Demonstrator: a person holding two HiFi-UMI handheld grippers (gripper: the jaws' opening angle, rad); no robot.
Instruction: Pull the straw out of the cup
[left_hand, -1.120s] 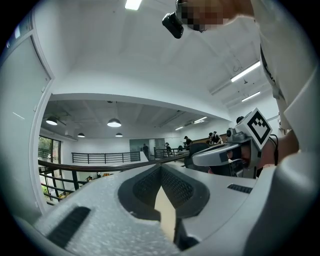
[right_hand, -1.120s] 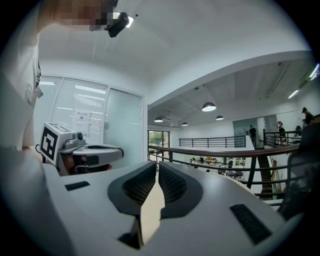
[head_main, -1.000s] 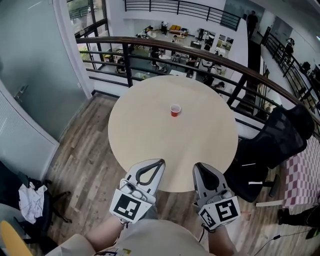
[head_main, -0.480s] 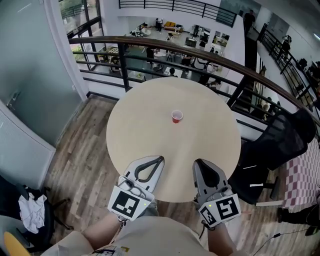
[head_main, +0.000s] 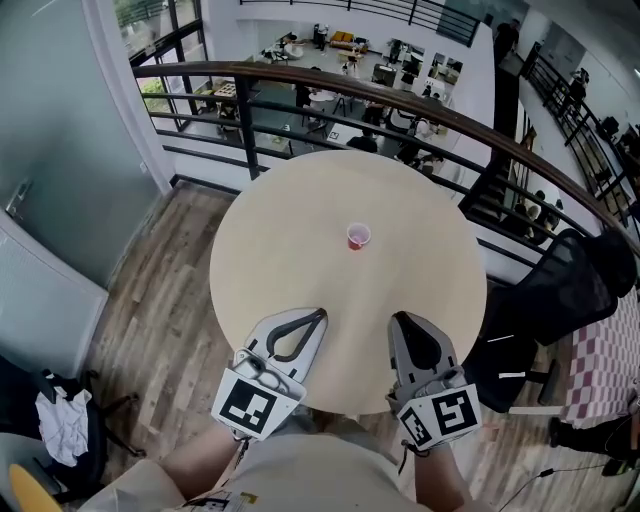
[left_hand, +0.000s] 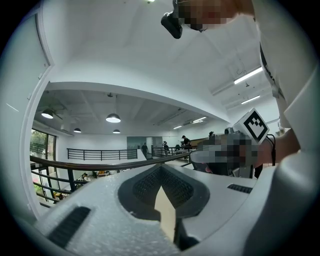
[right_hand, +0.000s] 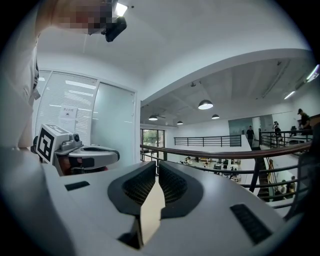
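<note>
Red cup stands upright mid-surface, well ahead of the left hand-held gripper and right hand-held gripper, about equally far from each; both are closed and empty; straw too small to see.

No legible text anywhere. Square black-and-white markers on left gripper and right gripper: coded patterns only, no letters or digits. Paper sheet stuck on glass wall carries print, too small to read.
</note>
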